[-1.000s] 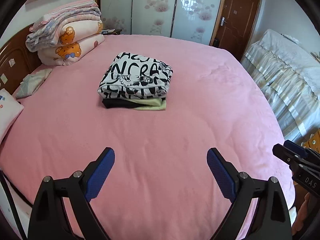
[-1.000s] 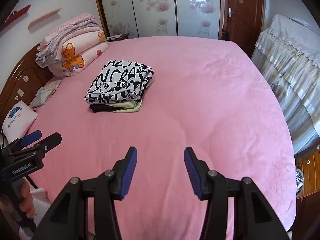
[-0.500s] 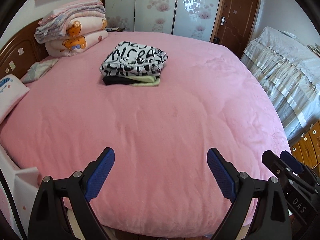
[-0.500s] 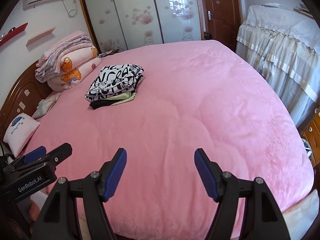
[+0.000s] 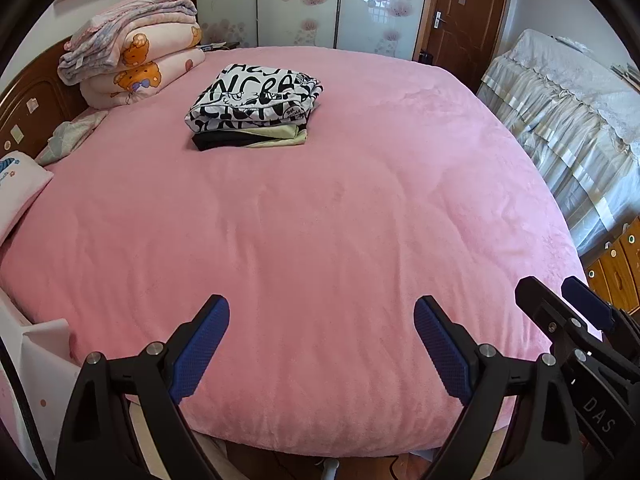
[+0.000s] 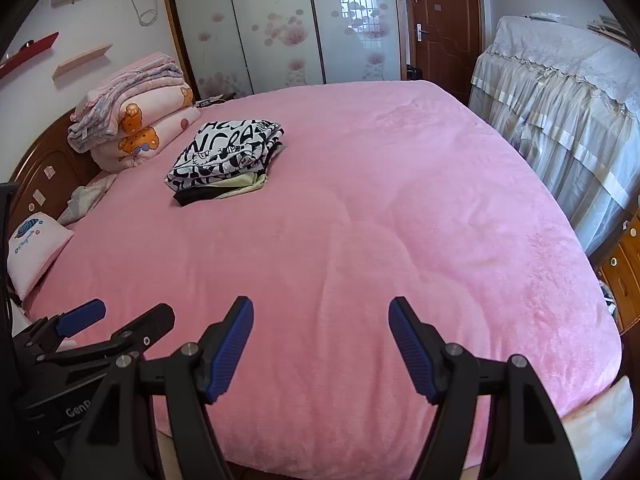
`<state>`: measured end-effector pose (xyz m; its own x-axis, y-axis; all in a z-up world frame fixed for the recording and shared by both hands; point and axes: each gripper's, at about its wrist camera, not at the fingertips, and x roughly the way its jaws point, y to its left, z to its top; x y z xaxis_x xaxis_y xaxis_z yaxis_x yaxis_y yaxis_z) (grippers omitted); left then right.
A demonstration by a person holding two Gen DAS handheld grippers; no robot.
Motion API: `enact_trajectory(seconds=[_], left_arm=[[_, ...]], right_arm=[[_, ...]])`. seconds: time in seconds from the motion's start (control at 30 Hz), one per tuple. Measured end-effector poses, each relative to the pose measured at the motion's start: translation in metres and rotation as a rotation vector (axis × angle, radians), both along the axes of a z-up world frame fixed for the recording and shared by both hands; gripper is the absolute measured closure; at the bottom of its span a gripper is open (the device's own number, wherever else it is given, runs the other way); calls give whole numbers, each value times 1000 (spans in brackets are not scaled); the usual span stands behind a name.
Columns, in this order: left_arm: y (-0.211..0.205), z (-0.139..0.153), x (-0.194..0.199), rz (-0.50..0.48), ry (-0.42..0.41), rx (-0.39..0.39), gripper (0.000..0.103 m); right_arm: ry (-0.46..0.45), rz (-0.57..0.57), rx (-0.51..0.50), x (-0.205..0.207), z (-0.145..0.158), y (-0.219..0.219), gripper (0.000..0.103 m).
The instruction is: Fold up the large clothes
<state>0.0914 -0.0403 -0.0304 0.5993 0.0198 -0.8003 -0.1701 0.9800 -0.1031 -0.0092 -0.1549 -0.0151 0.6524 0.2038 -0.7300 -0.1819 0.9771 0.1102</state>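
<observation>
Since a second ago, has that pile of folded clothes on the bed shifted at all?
No. The pile of folded clothes lies in the same spot beside the stacked quilts; only the cameras pulled back.

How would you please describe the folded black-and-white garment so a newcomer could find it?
Start at the pink bed. Near the quilt stack by the headboard sits a small clothes pile; the black-and-white lettered garment lies on top, the only printed piece there.
</observation>
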Motion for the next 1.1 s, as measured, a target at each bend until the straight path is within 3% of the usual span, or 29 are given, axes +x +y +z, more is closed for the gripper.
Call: enact_trajectory(seconds=[1.1], left_arm=[[-1, 2, -12, 17, 6, 12, 10]], right_arm=[[-14, 2, 0, -9, -1, -3, 32]])
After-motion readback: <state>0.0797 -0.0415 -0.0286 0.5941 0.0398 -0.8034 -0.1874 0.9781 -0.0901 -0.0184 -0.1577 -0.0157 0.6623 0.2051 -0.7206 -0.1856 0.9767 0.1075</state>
